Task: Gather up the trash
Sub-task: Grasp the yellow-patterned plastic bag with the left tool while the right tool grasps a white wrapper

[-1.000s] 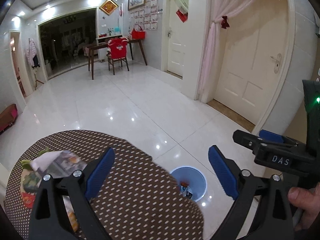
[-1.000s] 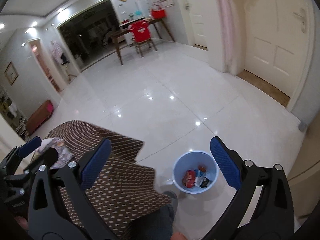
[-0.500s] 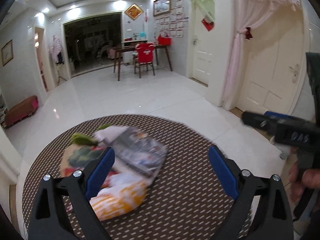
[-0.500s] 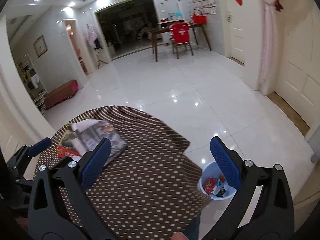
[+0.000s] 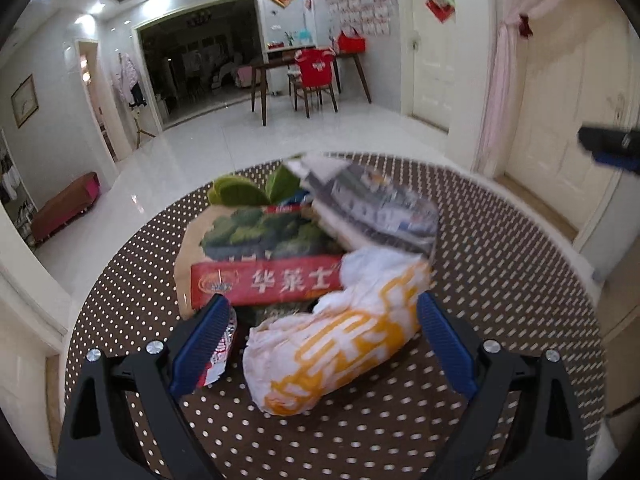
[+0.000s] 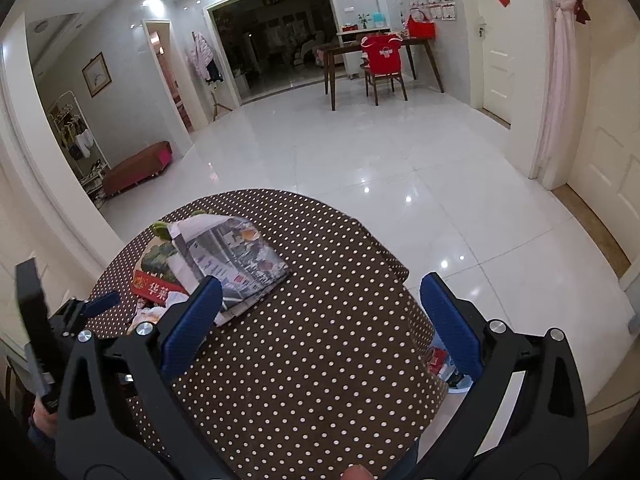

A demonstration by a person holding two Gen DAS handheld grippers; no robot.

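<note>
- Left gripper: jaws spread wide, holding nothing. In the left wrist view its blue pads sit at lower left and lower right of the frame, one either side of a crumpled white and orange wrapper. No contact between pads and wrapper can be confirmed; the picture is slightly blurred.
- Wrapper: lies on the round table, which is covered in a brown cloth with white dots. It occupies the lower centre of the frame.
- Behind the wrapper, toward frame centre: a flat paper bag printed with green vegetables and a red band of white characters. Green leaves show at its far edge.
- Upper right of the pile: a folded newspaper, resting partly on the bag and touching the wrapper.
- Beside the left pad: a small red and white scrap, partly hidden.
- Right gripper: jaws also wide apart and empty, held over the near part of the table, with bare cloth between the pads. Its tip appears at the right edge of the left wrist view.
- Right wrist view: the trash pile sits left of centre, with the newspaper uppermost. The left gripper's body shows at lower left.
- Bin: on the white tiled floor at lower right, mostly hidden by the table edge and the right pad. Red and dark packets show inside.
</note>
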